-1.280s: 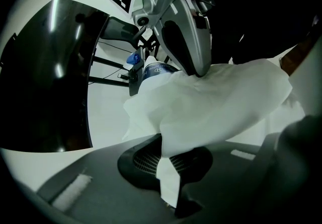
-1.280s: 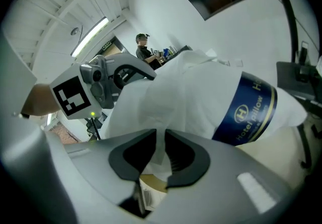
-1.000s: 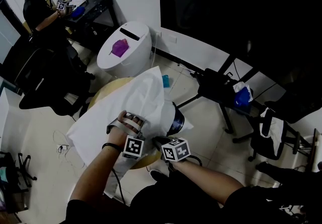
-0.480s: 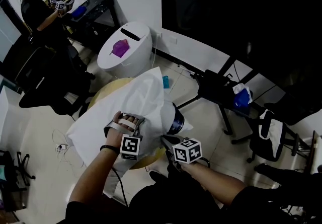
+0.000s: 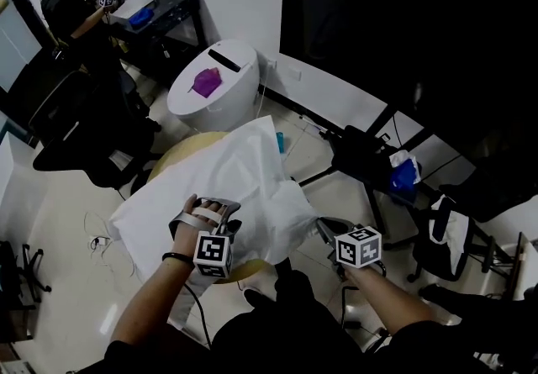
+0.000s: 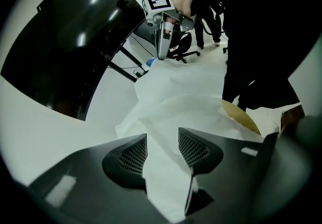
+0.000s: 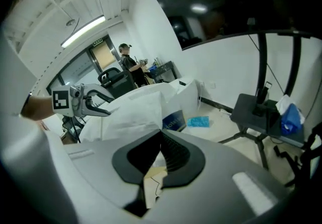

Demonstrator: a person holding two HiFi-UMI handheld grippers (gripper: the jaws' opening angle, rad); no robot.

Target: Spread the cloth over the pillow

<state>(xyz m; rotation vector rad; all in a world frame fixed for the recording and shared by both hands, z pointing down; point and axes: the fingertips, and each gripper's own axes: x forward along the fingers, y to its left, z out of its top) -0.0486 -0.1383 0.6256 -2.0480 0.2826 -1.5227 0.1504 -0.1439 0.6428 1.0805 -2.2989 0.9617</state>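
A white cloth point(image 5: 244, 179) lies spread over the pillow on a round wooden table point(image 5: 181, 154). In the head view the pillow is fully hidden. In the right gripper view its blue-printed end point(image 7: 176, 120) peeks out under the cloth. My left gripper point(image 5: 214, 206) rests on the cloth's near side. Its jaws have just been opening, and a fold of cloth point(image 6: 161, 162) lies loose between the pads point(image 6: 132, 155). My right gripper point(image 5: 319, 225) is shut on the cloth's right edge point(image 7: 162, 142), holding it out past the table.
A white rounded bin point(image 5: 214, 82) with a purple item stands behind the table. A black stand point(image 5: 361, 154) and blue bag point(image 5: 405, 172) are to the right. A blue packet point(image 7: 198, 121) lies on the floor. A person point(image 5: 63, 2) works at a desk, far left.
My right gripper has moved right and up, drawing the cloth over the pillow's blue end. The left jaws have opened and let go of the cloth.
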